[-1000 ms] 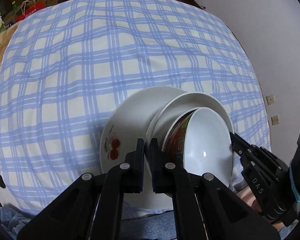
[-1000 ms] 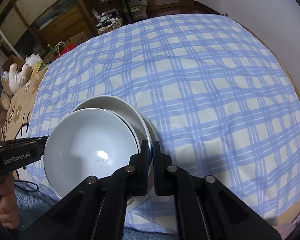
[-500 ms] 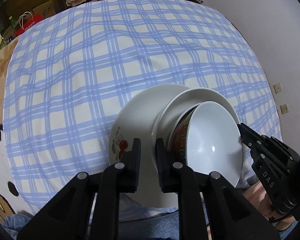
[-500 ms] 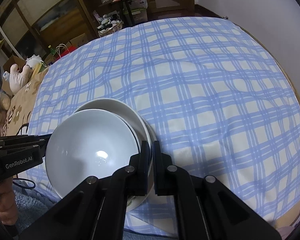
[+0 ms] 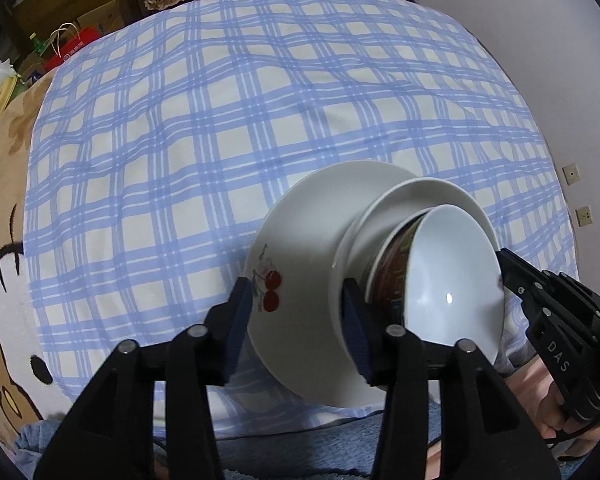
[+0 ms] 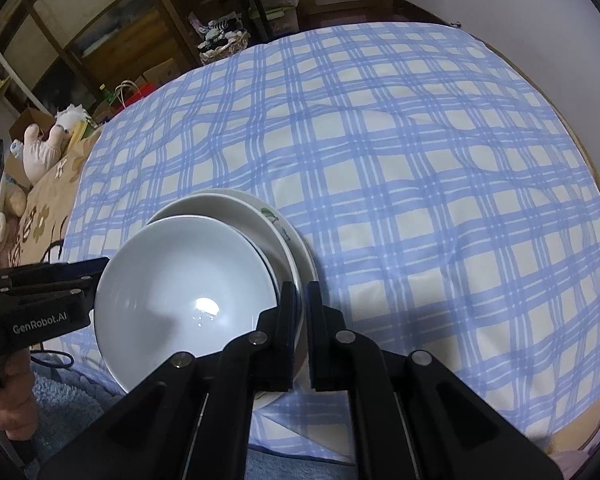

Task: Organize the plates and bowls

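Three dishes sat nested near the bed's edge: a cherry plate (image 5: 300, 280) lowest, a white plate (image 5: 428, 200) on it, a white bowl (image 6: 184, 296) on top. Spread around the cherry plate's rim, the left gripper (image 5: 296, 316) had just been opening, pads apparently clear. Closed on the stack's rim opposite was the right gripper (image 6: 299, 320). Beneath lay a blue checked sheet (image 6: 420, 160).

My right gripper (image 6: 300, 320) covers the rim it clamps, so I can't tell which dish it pinches; the top bowl (image 6: 184, 300) hides the dishes beneath, and the cherry plate (image 5: 300, 272) has its near edge behind my left fingers (image 5: 356, 332)
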